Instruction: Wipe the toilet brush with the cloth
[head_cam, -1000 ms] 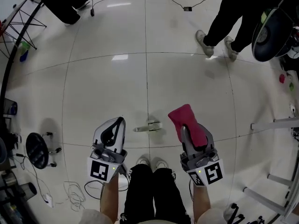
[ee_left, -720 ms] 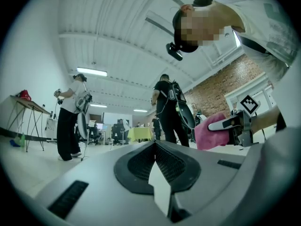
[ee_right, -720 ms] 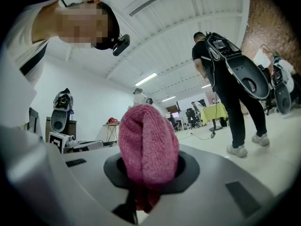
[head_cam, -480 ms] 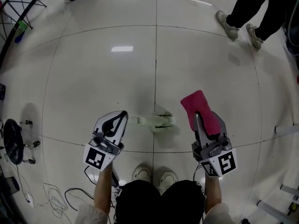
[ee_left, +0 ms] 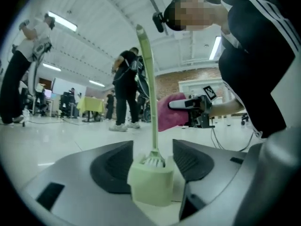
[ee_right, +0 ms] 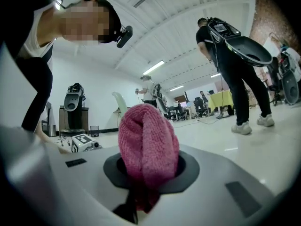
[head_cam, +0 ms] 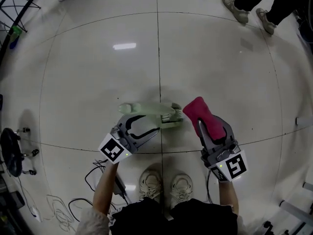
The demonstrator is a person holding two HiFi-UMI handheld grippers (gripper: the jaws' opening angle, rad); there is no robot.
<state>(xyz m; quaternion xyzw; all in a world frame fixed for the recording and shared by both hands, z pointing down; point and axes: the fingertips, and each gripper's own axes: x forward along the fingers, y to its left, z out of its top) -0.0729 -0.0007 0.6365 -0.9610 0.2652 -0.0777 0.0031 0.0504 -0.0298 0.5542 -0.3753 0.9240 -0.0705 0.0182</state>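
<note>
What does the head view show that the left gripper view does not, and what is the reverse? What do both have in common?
Only the head view: the person's shoes and the marker cube on the left gripper. Only the left gripper view: ceiling lights, a yellow-covered table far behind, and the fact that the holder stands between the left jaws, which have just been opening and do not clamp it. Both: the green toilet brush in that holder, and the pink cloth held in the right gripper.

The pale green toilet brush (ee_left: 149, 102) stood upright in its holder (ee_left: 150, 185) on the floor. The bunched pink cloth (ee_right: 146, 147), pinched in the right gripper's (head_cam: 212, 129) jaws, was just beside it.
</note>
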